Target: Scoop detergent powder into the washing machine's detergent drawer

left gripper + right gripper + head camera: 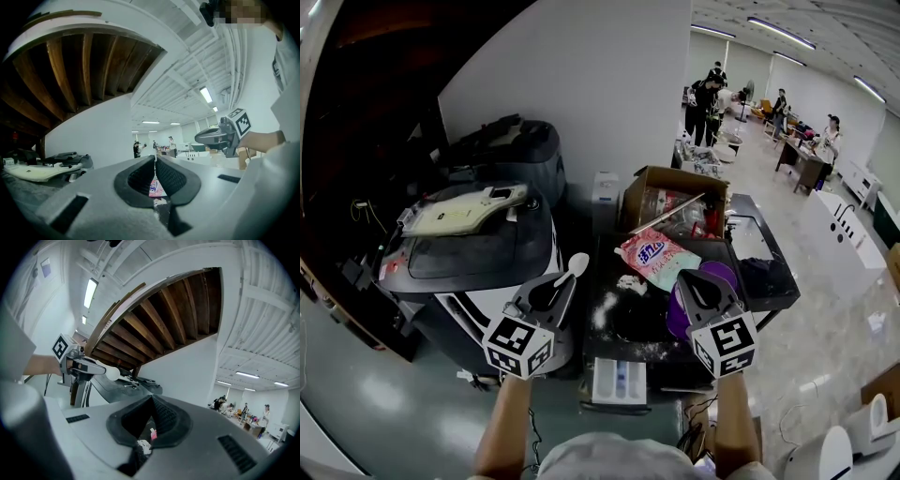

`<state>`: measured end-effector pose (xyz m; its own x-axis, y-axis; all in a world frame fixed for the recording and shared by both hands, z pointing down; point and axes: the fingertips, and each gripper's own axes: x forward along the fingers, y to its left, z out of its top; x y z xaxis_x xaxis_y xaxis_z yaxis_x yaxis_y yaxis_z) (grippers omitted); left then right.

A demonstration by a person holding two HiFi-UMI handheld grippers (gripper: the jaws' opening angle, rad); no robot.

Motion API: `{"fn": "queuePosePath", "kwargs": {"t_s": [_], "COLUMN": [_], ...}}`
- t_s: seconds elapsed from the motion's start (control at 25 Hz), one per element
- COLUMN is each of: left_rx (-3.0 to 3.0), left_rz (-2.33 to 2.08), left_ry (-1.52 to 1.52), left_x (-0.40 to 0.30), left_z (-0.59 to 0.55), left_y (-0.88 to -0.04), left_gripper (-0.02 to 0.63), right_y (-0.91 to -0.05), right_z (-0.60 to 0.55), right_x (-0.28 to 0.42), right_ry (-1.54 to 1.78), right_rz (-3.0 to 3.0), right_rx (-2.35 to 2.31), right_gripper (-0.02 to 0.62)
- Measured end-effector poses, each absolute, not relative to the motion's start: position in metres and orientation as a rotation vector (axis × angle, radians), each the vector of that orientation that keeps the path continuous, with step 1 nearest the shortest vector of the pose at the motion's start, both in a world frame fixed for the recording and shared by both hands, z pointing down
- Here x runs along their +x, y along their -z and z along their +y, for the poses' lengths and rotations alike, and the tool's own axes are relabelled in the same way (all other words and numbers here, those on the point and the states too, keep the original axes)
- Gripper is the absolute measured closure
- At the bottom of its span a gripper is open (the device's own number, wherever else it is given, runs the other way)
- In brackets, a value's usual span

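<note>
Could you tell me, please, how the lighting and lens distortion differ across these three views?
Head view: heavy fisheye bending, a black upper-left corner, and the floor glossy with light reflections. Left gripper view: the left gripper fills the foreground and looks slightly soft, while the far background is bright. Right gripper view: a ceiling light glares at upper left, and the wooden beams look curved.

A plain white wall [581, 84] stands at the back, and to its left hangs a dark overhang of wooden beams [173, 319]. The floor [356, 394] is glossy grey-green, with bright patches of reflected light. On the right the room opens into a long hall, where strip lights [780, 31] run in rows. Desks [802, 161] stand along it, and several people [705, 98] are far off. The ceiling [187, 70] is white and ribbed.
</note>
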<state>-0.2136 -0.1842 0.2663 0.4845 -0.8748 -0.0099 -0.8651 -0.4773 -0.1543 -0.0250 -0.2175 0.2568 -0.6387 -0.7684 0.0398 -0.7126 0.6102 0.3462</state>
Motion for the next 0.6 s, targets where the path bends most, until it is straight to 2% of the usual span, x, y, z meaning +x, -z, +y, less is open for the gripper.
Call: {"fn": "queuePosePath", "kwargs": {"t_s": [0.6], "left_rx": [-2.592], "left_rz": [1.531], "left_ry": [0.099], "left_x": [-0.2189], "left_z": [-0.1830], "left_y": [-0.2714], "left_gripper": [0.591], "right_y": [-0.2632], "right_z": [-0.2159], "right_x": [-0.0296], "right_ry": [0.427], "right_rz": [-2.649], "right_rx": [1.228], "right_gripper": [0.598]}}
